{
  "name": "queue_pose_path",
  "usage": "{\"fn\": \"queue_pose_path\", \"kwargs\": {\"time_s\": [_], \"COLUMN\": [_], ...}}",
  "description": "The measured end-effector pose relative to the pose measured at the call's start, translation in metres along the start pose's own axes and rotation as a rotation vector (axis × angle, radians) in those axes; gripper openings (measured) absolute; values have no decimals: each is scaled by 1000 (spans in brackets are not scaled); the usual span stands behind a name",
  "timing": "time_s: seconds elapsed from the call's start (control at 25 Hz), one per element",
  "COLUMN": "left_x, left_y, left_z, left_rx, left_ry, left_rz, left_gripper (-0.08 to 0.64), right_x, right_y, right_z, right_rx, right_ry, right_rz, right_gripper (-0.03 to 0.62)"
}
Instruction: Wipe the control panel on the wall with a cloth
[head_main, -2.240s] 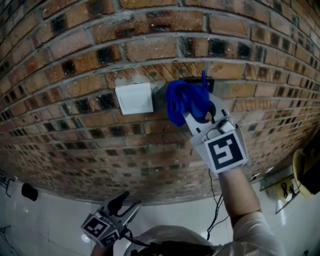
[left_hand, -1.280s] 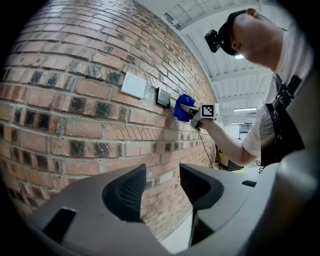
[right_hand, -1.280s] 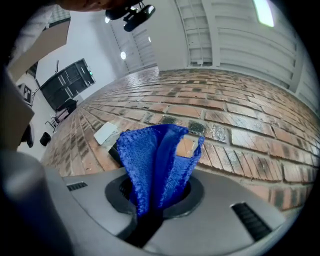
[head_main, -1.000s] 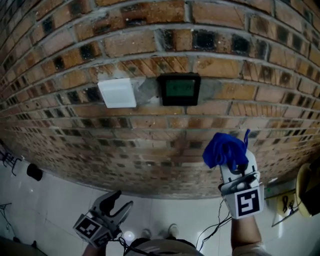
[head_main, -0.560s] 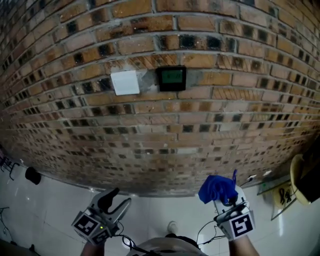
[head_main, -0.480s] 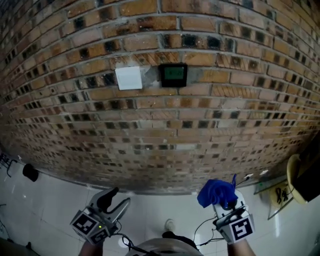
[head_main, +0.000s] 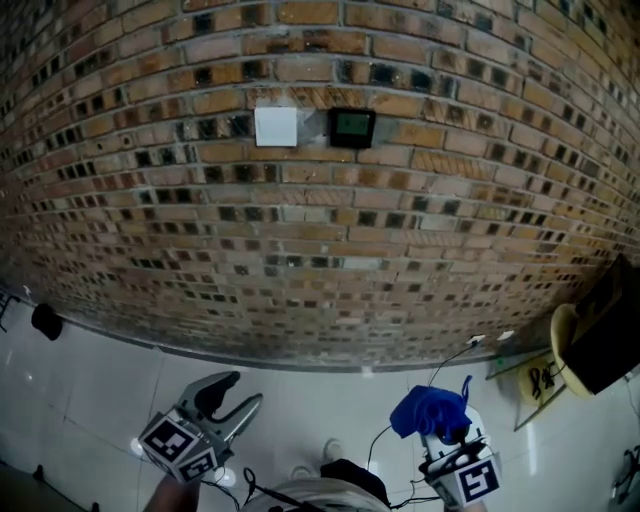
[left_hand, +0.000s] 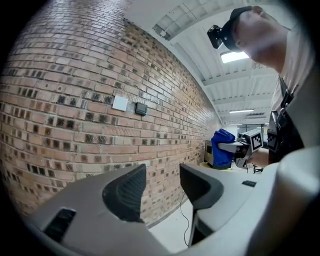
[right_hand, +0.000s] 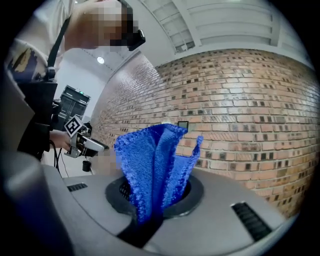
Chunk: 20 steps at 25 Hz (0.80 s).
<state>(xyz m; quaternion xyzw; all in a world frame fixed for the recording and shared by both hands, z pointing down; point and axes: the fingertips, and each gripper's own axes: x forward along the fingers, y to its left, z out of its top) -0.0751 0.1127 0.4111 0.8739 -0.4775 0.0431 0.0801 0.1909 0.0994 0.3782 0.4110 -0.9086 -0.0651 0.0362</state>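
The small black control panel (head_main: 353, 127) with a greenish screen sits high on the brick wall, beside a white switch plate (head_main: 275, 127). It also shows as a dark square (left_hand: 141, 108) in the left gripper view and as a small panel (right_hand: 183, 125) above the cloth in the right gripper view. My right gripper (head_main: 440, 432) is low at the bottom right, far below the panel, shut on a bunched blue cloth (head_main: 428, 411) (right_hand: 156, 165). My left gripper (head_main: 225, 395) is low at the bottom left, open and empty (left_hand: 162, 186).
The brick wall (head_main: 320, 230) fills most of the head view above a white tiled floor (head_main: 90, 380). A wall socket with a black cable (head_main: 470, 344) sits near the wall's foot. A yellow round object and a dark box (head_main: 595, 340) stand at the right.
My right gripper with the blue cloth has come off the control panel and dropped down to the bottom right. The view has backed away from the wall. The left gripper stays low and open.
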Motion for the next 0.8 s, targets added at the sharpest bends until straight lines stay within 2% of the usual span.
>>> {"fn": "queue_pose_path", "kwargs": {"time_s": [0.36,0.8], "left_x": [0,-8], "left_y": [-19,-27], "left_z": [9,7], "left_rx": [25,17], "left_ry": [-40,-55], "left_rz": [-33,-25], "left_gripper": [206,206], "right_x": [-15,-20], "right_y": [6,11], "right_z": [15,21], "right_rx": [-49,-76], "right_ry": [-18,-21], "right_rz": [-2,9], "right_gripper": [88,87]}}
